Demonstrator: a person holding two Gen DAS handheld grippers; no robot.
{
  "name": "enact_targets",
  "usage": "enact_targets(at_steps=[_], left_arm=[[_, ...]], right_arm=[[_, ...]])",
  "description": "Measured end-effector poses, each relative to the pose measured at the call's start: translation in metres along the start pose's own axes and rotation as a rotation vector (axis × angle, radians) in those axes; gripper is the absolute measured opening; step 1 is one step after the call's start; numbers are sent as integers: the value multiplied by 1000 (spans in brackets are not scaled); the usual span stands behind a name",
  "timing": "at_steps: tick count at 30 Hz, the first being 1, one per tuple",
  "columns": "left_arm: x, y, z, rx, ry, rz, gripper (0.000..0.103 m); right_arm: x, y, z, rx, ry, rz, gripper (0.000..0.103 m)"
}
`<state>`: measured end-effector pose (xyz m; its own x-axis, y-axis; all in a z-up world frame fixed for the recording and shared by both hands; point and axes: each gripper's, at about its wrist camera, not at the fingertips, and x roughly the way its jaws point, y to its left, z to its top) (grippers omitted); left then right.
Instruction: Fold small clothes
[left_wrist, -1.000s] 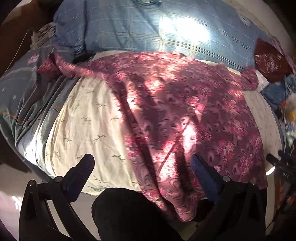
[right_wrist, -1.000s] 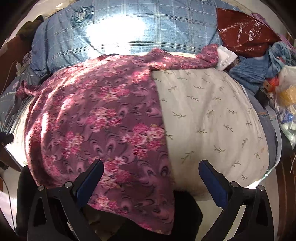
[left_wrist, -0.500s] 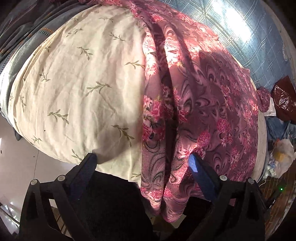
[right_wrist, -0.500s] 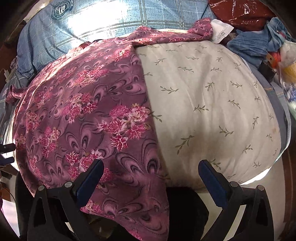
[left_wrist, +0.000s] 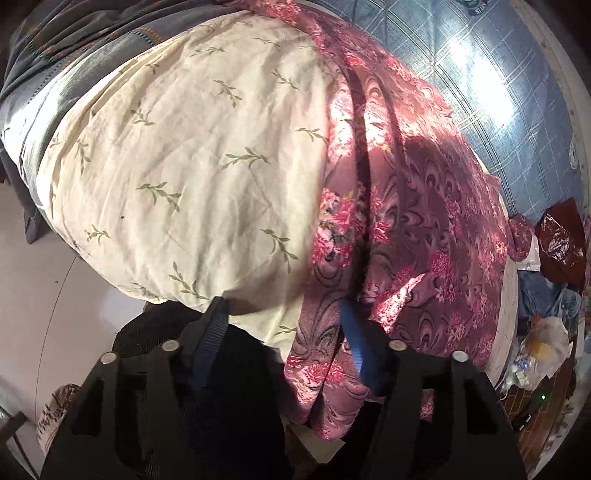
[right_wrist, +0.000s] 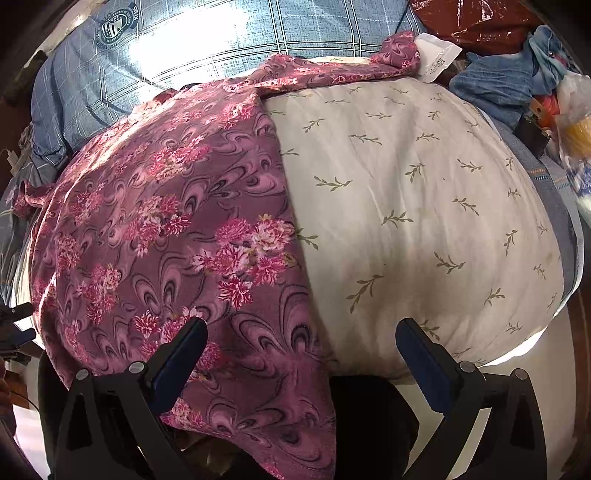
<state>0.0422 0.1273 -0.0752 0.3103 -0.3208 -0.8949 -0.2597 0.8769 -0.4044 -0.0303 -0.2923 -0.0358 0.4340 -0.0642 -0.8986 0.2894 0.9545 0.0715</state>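
Both claws are spread wide as we close in on the near hem. Our left gripper (left_wrist: 282, 325) has its jaws apart around the bunched lower-left corner of the purple floral garment (left_wrist: 413, 206), the right blue pad (left_wrist: 352, 339) touching or just beside the cloth, nothing pinched yet. Our right gripper (right_wrist: 301, 354) hangs open over the other hem corner (right_wrist: 258, 398), the cloth edge between its fingers. That garment lies spread across the cream leaf-print pillow (right_wrist: 424, 206), its hem drooping off the near edge, blue plaid bedding (right_wrist: 207, 48) behind. We judge this the grab before the first fold: next, both claws need to close on the hem corners.
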Motion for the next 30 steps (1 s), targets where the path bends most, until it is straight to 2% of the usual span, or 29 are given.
enact_targets(at_steps=[4,9,10,12,13,16,17,18,20,21,22,24,25,28,30], left_arm=[[5,-7,2,3,10,36,56],[13,-27,-1,63,16,82,55],[13,-27,-2,68,8,94,51],[11,-27,-5,85,-4,106,16],[10,-26,-6,90,-9,98,9],[6,-24,-5,82,-11,85,4],[6,-21,-3,72,-6,74,3],[4,-18,-1,55,2,61,3],[-1,-9,5,5,31,28,2],[-10,-3,9,-22,30,11,2],[-25,1,13,-29,-5,10,2],[-59,8,23,-33,-88,2,2],[-71,15,28,-47,-101,-13,2],[-75,35,46,-84,-111,27,2],[-60,47,51,-103,-72,72,1]], right_arm=[[1,4,1,-11,5,4,102],[4,7,1,-24,8,3,102],[5,6,1,-24,10,-1,102],[9,2,1,-16,18,7,101],[10,0,0,-10,22,22,100],[15,-2,-3,-19,36,72,82],[14,0,-4,-41,27,65,72],[12,2,-5,-74,5,59,51],[7,2,-1,-110,11,128,5],[-1,-4,3,-80,10,185,4],[-11,-8,6,-65,-6,238,4],[-34,-15,13,-41,-54,288,3],[-42,-18,15,-23,-70,313,3],[-35,-21,18,-6,-58,288,4],[-14,-22,17,29,0,277,4]])
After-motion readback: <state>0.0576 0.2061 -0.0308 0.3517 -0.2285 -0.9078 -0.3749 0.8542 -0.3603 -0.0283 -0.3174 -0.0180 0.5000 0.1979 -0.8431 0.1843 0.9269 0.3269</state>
